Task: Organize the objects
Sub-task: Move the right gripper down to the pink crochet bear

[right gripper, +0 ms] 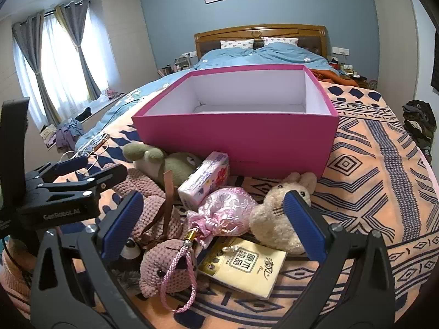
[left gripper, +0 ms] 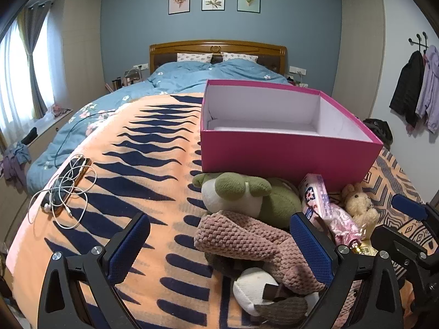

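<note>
In the left wrist view, a phone (left gripper: 67, 185) wrapped in a white earphone cord (left gripper: 63, 192) lies at the left of the frame on the orange blanket (left gripper: 142, 148) of the bed. The left tongs (left gripper: 219, 249) sit at the bottom, spread wide and holding nothing. Between the blue pads lie a pink knitted toy (left gripper: 247, 244) and, just above it, a green and white plush (left gripper: 247, 197). The pink box (left gripper: 288, 150) stands open in the middle, right behind the toys.

In the right wrist view, the right tongs (right gripper: 212, 223) are also spread wide and hold nothing. Left to right between them lie a knitted pink animal (right gripper: 167, 268), a shiny pink pouch (right gripper: 225, 211), a yellow tissue pack (right gripper: 244, 266) and a cream bunny (right gripper: 274, 219). A flowered tissue pack (right gripper: 204, 179) leans near the box front.
</note>
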Motion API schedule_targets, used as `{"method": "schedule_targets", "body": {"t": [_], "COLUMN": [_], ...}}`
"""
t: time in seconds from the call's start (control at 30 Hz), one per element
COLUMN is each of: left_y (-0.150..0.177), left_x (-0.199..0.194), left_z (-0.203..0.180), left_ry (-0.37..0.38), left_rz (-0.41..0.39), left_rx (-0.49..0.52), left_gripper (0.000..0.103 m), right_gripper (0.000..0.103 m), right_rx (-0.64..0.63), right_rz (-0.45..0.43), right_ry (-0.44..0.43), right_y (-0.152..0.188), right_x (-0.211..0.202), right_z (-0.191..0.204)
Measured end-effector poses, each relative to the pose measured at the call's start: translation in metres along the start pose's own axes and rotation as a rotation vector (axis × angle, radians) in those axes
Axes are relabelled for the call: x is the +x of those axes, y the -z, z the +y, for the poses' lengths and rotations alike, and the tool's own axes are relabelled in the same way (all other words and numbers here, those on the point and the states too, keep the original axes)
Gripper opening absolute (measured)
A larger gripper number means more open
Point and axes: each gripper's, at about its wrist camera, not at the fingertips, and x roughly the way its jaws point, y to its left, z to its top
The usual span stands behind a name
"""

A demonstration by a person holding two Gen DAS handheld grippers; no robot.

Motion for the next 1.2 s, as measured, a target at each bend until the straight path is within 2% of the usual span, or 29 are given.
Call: {"method": "schedule_targets", "body": {"t": [0.37, 0.53, 0.67, 0.87, 0.93, 1.07, 1.2], "left_y": [-0.002, -0.006, -0.007, -0.006, -0.007, -0.009, -0.009], "left_x": [0.014, 0.02, 0.023, 0.024, 0.025, 0.025, 0.023], "left_z": [0.007, 0.012, 0.018, 0.026, 0.028, 0.027, 0.022], "left_ry": [0.008, 0.011, 0.015, 0.05, 0.054, 0.067, 0.087], "left_rz": [0.021, 0.026, 0.032, 0.038, 0.039, 0.035, 0.026], "left_rx": [0.033, 0.048, 0.062, 0.069, 0.078, 0.104, 0.139], "left_gripper": [0.103, 0.103, 0.103, 0.103, 0.103, 0.103, 0.103], "right_gripper": [0.099, 0.092, 0.081, 0.069, 0.066, 0.055, 0.055], "right_rx": [-0.027, -0.034, -0.048, -0.067, -0.078, -0.076, -0.063], "right_rz": [0.037, 0.063, 0.096, 0.152, 0.165, 0.207, 0.21], "right_ry": [-0.023, -0.045, -0.075, -0.222, -0.241, -0.266, -0.296], "right_y": [-0.004, -0.009, -0.01, -0.002, 0.0, 0.007, 0.014], "right_x": [0.01, 0.018, 0.024, 0.02, 0.02, 0.025, 0.017], "right_z": [0.003, 0.003, 0.007, 0.018, 0.024, 0.033, 0.031]}}
